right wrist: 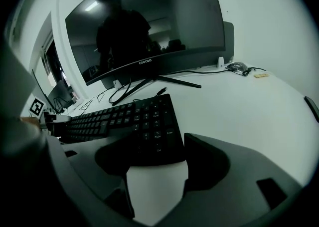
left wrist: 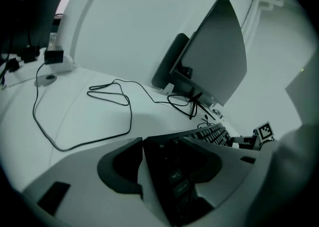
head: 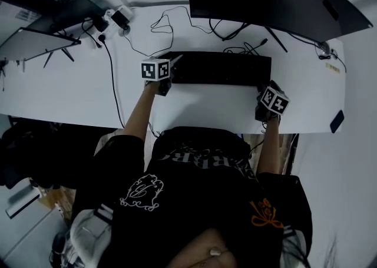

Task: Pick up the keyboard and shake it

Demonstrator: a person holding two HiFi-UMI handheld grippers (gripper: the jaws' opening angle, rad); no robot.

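Two tools, the left gripper (left wrist: 167, 171) and the right gripper (right wrist: 154, 171), are seen set at either end of the flat black plastic keyboard (head: 221, 68) lying on the white worktop (head: 200, 108), jaws apart and unclamped, with lifting and shaking judged still undone.

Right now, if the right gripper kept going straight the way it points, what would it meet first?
Probably the keyboard: its right end lies just ahead of the right gripper, whose jaws are open. The monitor stands farther back.
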